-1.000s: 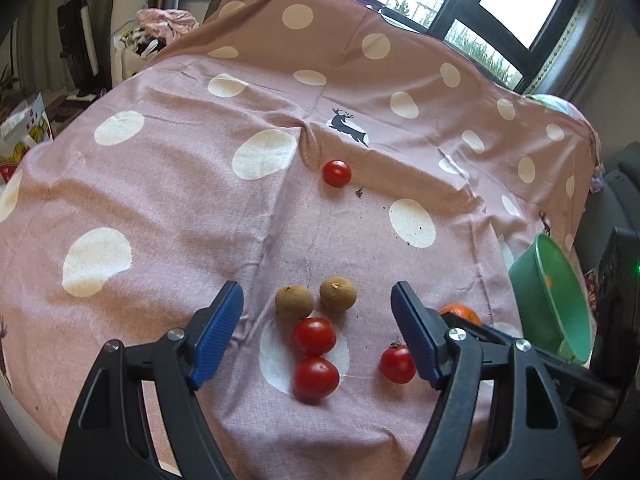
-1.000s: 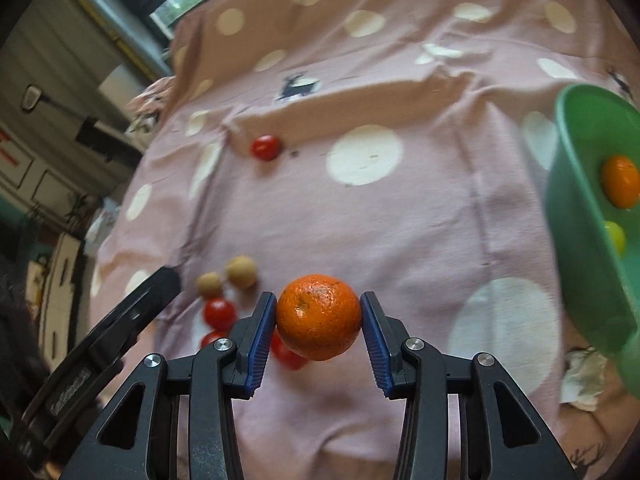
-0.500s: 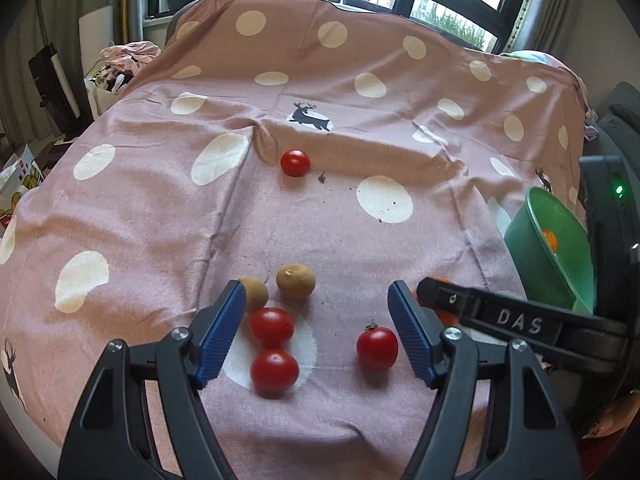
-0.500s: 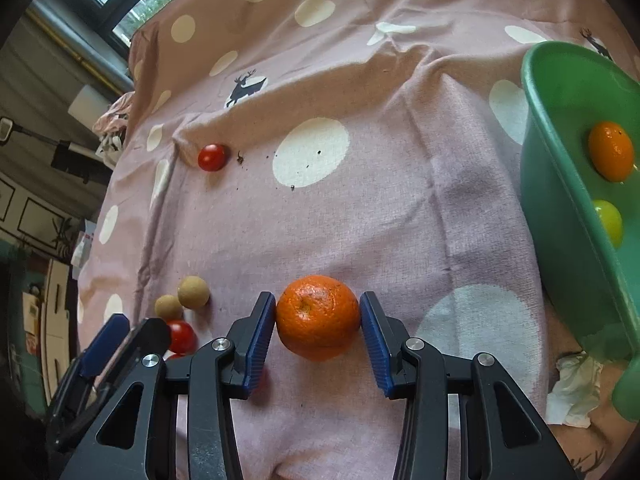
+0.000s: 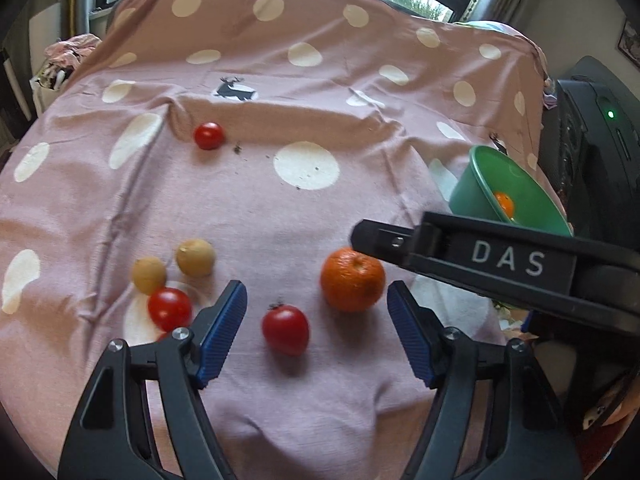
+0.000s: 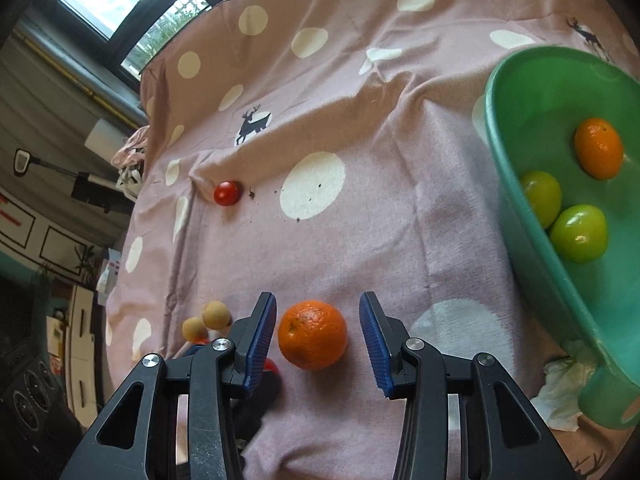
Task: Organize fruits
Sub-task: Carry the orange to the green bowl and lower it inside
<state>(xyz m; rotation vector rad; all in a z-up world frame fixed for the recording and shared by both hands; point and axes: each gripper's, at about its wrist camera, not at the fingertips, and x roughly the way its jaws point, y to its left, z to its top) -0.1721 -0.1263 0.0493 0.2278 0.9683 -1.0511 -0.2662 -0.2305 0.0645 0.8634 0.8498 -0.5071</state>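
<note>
An orange point(image 6: 313, 334) lies on the pink dotted cloth point(image 6: 360, 220) between the fingers of my right gripper point(image 6: 318, 304); a strip of cloth shows beside the right pad, so the pads do not press it. In the left wrist view the same orange point(image 5: 352, 280) sits under the right gripper's black finger point(image 5: 460, 256). My left gripper point(image 5: 316, 292) is open and its jaws are closing, with a stemmed tomato point(image 5: 285, 330) on the cloth between them, untouched. A green bowl point(image 6: 496, 128) at the right holds an orange and two green fruits.
Two brown fruits point(image 5: 195, 257) and a tomato point(image 5: 170, 309) lie left of the left gripper. Another tomato point(image 5: 208, 135) sits farther back by a fold. A crumpled tissue point(image 6: 560, 384) lies below the bowl. A black device point(image 5: 592, 140) stands past the cloth's right edge.
The right gripper's pads gripped the orange before; now it rests on the cloth with a gap. The left gripper shifted right, bringing the stemmed tomato between its jaws, which have narrowed.
</note>
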